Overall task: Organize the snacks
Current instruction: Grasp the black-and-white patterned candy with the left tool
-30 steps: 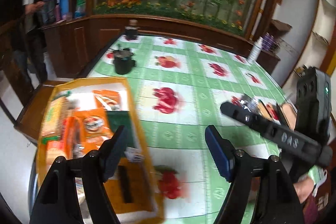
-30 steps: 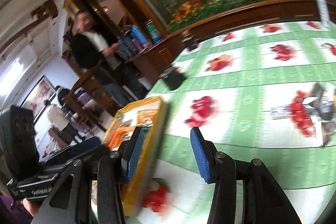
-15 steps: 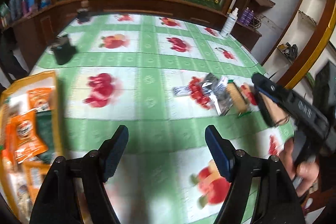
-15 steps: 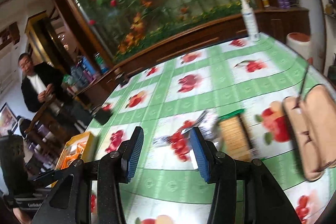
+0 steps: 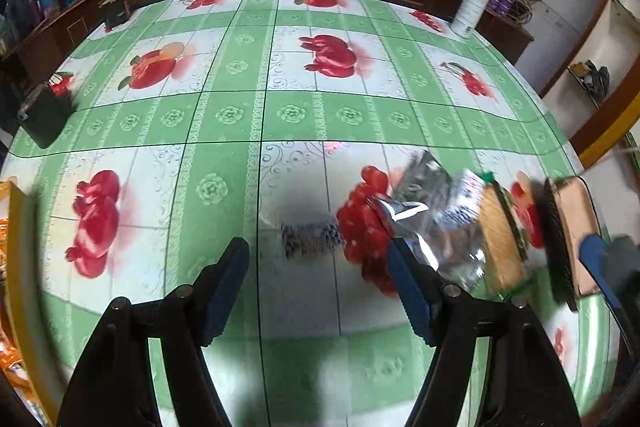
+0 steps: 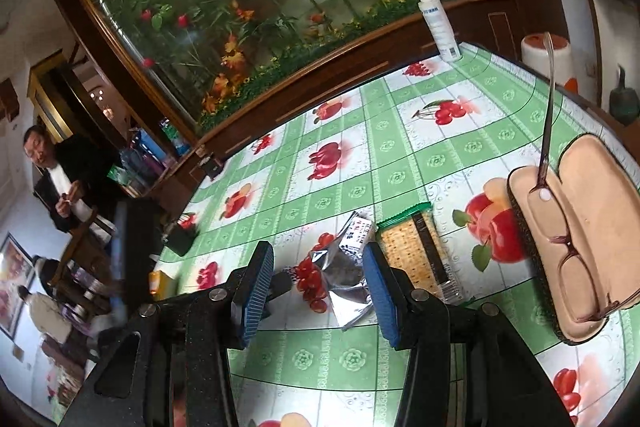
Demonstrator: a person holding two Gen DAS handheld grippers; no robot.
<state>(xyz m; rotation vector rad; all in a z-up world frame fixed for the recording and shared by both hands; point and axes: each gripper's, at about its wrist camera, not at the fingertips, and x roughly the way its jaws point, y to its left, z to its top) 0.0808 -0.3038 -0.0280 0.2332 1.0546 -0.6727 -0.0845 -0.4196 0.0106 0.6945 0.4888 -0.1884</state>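
On the bench [image 6: 472, 115], loose snack packets [image 6: 348, 283] are lying beside a glasses case [image 6: 592, 227], awaiting sorting. Right gripper [image 6: 318, 293] is hovering with jaws spread and empty; left gripper [image 5: 320, 291], also empty, is closing its jaws.

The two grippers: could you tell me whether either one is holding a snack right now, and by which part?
Nothing is held. The left gripper is closing on empty air; the right gripper hangs open above the silver packet on the table.
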